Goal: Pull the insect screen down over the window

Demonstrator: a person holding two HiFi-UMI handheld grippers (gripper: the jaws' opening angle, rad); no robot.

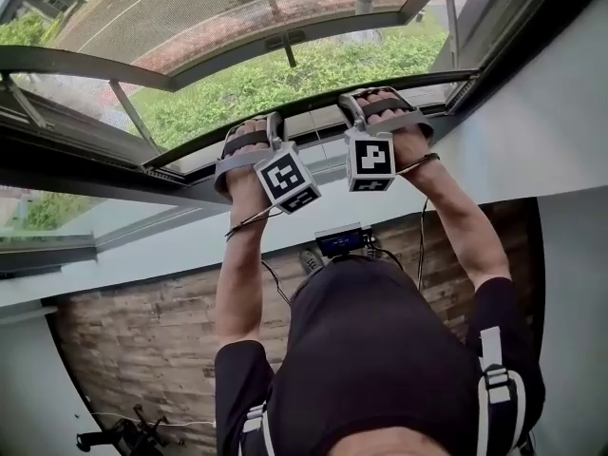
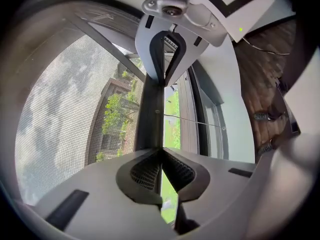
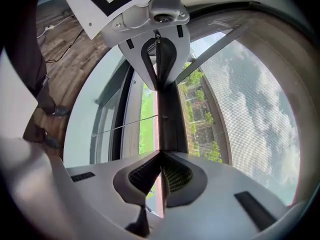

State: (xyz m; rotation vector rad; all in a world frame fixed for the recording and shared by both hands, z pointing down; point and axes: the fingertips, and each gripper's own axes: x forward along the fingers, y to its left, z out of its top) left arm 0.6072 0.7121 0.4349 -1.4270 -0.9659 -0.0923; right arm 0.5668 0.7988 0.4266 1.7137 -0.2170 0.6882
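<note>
No words, numbers or brand names can be read in any view. The marker cube (image 1: pixel 286 180) of the left gripper (image 2: pixel 161 159) and the marker cube (image 1: pixel 370 160) of the right gripper (image 3: pixel 160 159) carry only black-and-white square patterns, no letters. A small blue screen (image 1: pixel 340 241) at the person's waist is too small to read.

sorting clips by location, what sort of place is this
Probably an upstairs room, at a window: wooden floor, insect screen with its pull bar, grass and a road below.
</note>
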